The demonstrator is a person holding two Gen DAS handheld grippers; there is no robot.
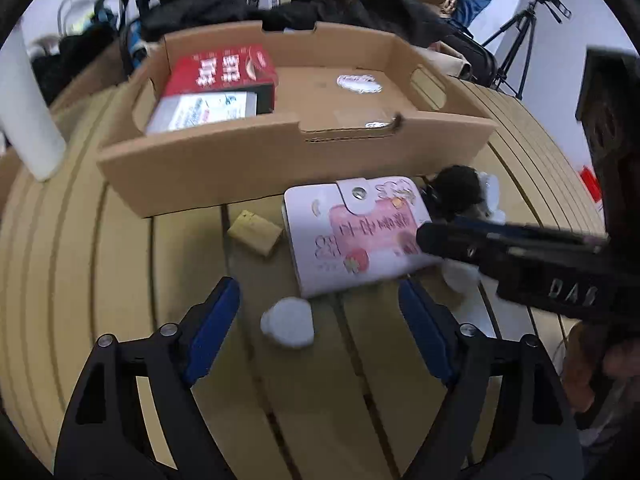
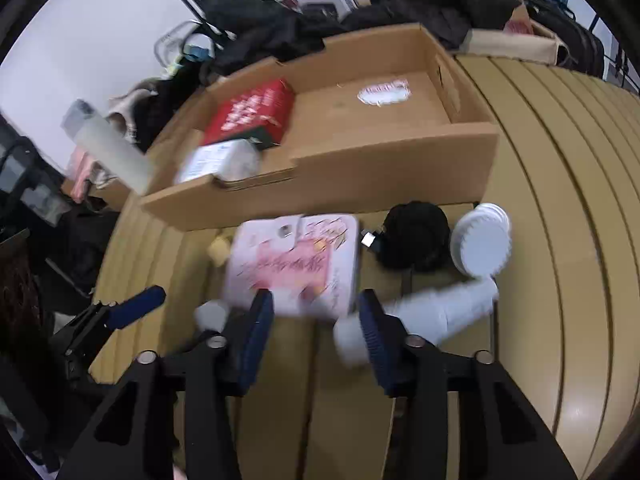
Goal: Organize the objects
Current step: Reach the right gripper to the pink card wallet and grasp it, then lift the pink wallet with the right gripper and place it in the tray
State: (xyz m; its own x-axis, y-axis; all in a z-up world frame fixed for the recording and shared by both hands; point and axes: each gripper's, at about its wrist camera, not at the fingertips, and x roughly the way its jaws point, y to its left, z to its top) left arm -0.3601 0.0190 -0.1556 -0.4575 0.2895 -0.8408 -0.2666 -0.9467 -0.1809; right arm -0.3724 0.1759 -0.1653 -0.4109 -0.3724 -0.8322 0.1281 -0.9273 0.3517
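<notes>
Both grippers angled steeply down over the slatted wooden table (image 1: 120, 280), side by side, frames blurred.

Left gripper (image 1: 318, 320): blue-padded fingers (image 1: 212, 328) spread wide, nothing between the pads. A small white cap-like piece (image 1: 288, 322) lies on the table in the gap between them, untouched.

Right gripper (image 2: 316, 336): jaws part-way apart, no object pinched. The near edge of the pink-and-white card wallet (image 2: 296, 264) sits just beyond the fingertips; whether the pads touch it, cannot tell. A white tube-shaped object (image 2: 440, 312) lies just beside the right-hand finger. In the left wrist view this gripper comes in from the right edge, its tip over the wallet's right corner.

Wallet flat on the table, snap flap up, just in front of the open cardboard tray (image 1: 280, 168). Beside it: a yellow block (image 1: 256, 232) on one side, a black bundle (image 2: 416, 236) and a white ridged lid (image 2: 480, 240) on the other.

In the tray, at one end: red box (image 1: 224, 68), and a white-labelled box (image 1: 204, 110) against it. A white oval sticker (image 1: 358, 84) on the tray floor.
</notes>
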